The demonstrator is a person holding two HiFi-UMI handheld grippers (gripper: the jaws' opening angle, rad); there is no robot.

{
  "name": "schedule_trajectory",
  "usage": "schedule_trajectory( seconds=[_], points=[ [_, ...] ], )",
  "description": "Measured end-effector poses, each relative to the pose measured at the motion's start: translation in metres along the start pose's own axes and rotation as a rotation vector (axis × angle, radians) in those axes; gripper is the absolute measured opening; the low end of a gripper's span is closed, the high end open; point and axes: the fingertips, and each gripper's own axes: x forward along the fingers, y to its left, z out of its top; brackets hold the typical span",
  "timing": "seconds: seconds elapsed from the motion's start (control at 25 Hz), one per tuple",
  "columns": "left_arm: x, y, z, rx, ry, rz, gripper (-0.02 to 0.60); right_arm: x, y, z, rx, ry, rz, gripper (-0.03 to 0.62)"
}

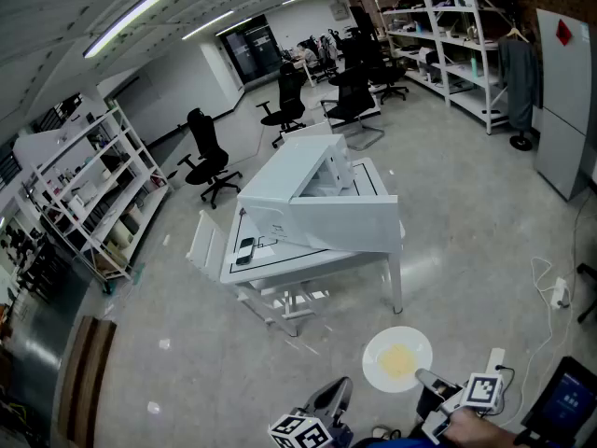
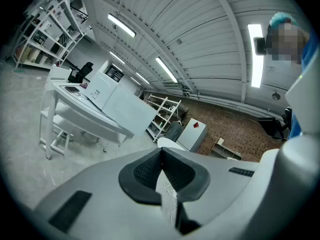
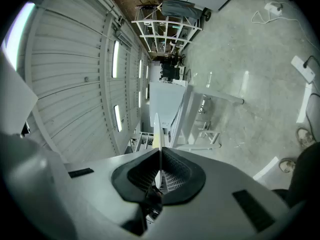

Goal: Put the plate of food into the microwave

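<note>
The plate of yellow food is held by its rim in the right hand-held gripper, whose jaws are clenched on it. It hangs above the floor, well apart from the microwave on the table. The left hand-held gripper is closed and empty. Lifting seems done. Carrying the plate over and putting it inside are left.

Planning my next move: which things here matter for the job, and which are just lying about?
Job: plate of food, right gripper holding it, microwave, table.
Lying about: office chairs, shelves, fridge, power strip.
</note>
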Motion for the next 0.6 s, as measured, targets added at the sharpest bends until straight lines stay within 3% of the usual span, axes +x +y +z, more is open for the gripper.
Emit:
schedule_trajectory(
  seconds=[0.2,0.4,0.6],
  points=[
    [0.003,0.001,-0.001,0.000,-0.004,-0.007,0.006,0.001,-0.004,0.000,-0.016,0.010,-0.027,0.012],
    [0.004,0.000,0.000,-0.003,0.002,-0.014,0.006,0.004,0.007,0.003,0.021,-0.024,0.025,0.012],
    [0.006,0.003,-0.001,-0.003,0.011,-0.020,0.006,0.005,0.006,0.007,0.013,-0.039,0.022,0.012]
  ],
)
